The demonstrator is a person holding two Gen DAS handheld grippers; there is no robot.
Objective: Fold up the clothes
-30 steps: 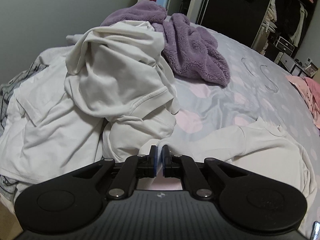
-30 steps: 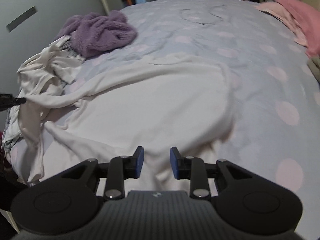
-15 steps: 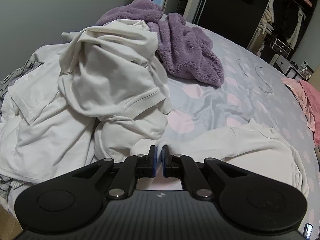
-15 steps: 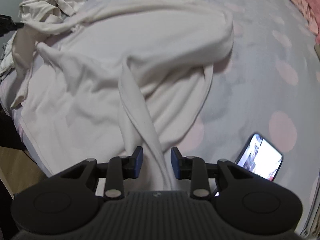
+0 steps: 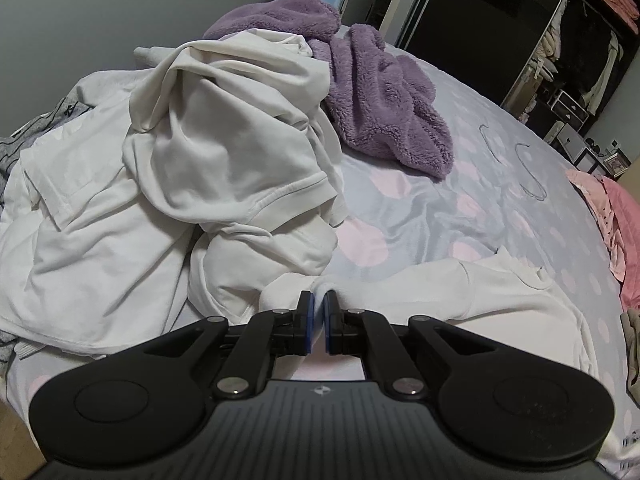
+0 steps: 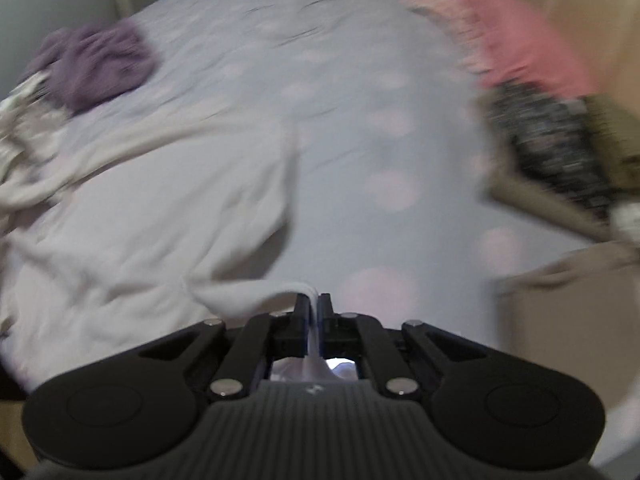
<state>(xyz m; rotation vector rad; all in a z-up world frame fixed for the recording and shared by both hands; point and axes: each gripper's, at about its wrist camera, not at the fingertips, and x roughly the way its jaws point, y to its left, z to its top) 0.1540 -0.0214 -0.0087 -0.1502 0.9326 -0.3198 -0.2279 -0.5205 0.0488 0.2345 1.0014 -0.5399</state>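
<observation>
A white long-sleeved top [image 5: 500, 300] lies spread on the dotted bedsheet [image 5: 400, 208]. My left gripper [image 5: 316, 300] is shut on the end of its sleeve [image 5: 400, 288], which runs off to the right toward the body. In the blurred right wrist view the same white top [image 6: 140, 208] covers the left half of the bed. My right gripper [image 6: 315, 300] is shut on a fold of its fabric [image 6: 256, 292], with white cloth pinched between the pads and hanging below them.
A heap of white clothes [image 5: 192, 168] sits left of the left gripper, with a purple fleece [image 5: 380, 92] behind it. Pink clothes [image 6: 528, 40] and dark patterned fabric [image 6: 560, 152] lie at the bed's right side. Two wire hangers [image 5: 528, 168] rest farther back.
My right gripper closed on the white top's fabric and swung right and up, so the phone left view and the pink clothes came in. The left gripper kept its hold in place.
</observation>
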